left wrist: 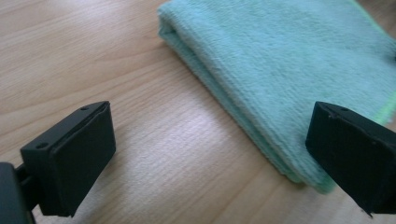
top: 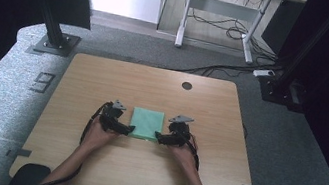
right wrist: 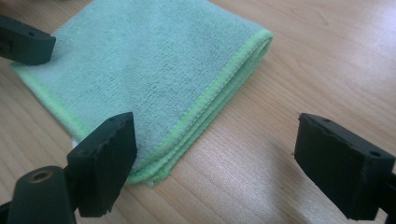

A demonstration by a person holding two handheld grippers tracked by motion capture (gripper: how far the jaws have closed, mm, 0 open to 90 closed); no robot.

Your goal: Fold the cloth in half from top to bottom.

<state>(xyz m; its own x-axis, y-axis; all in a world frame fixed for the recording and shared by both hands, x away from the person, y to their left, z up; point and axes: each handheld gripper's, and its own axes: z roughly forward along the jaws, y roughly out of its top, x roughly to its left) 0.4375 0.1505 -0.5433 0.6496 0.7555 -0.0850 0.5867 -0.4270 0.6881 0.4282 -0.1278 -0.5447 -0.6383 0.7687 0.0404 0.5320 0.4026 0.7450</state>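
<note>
I hold a gripper in each hand over a wooden table (top: 104, 77), with a folded green cloth (top: 146, 124) lying flat between them, a little nearer to me than the table's middle. Seen from above, my left gripper (top: 130, 129) sits at the cloth's 8 o'clock corner and my right gripper (top: 158, 136) at its 4 o'clock corner, both low over the wood. In the left gripper view, my left gripper (left wrist: 212, 154) has its jaws spread wide; the cloth (left wrist: 289, 70) runs from 12 o'clock down to 4 o'clock, its folded edge facing bare table, and one jaw stands over its near corner while the other stands over wood. I cannot tell whether that jaw touches the cloth. In the right gripper view, my right gripper (right wrist: 215, 163) is also wide open, gripping nothing; the cloth (right wrist: 149, 65) fills the area from 9 to 12 o'clock, its stitched bright-green edges stacked in layers. One jaw stands over the cloth's near corner, the other over bare wood at 4 o'clock. A jaw of my left gripper (right wrist: 23, 41) shows at 10 o'clock, by the cloth's far corner.
</note>
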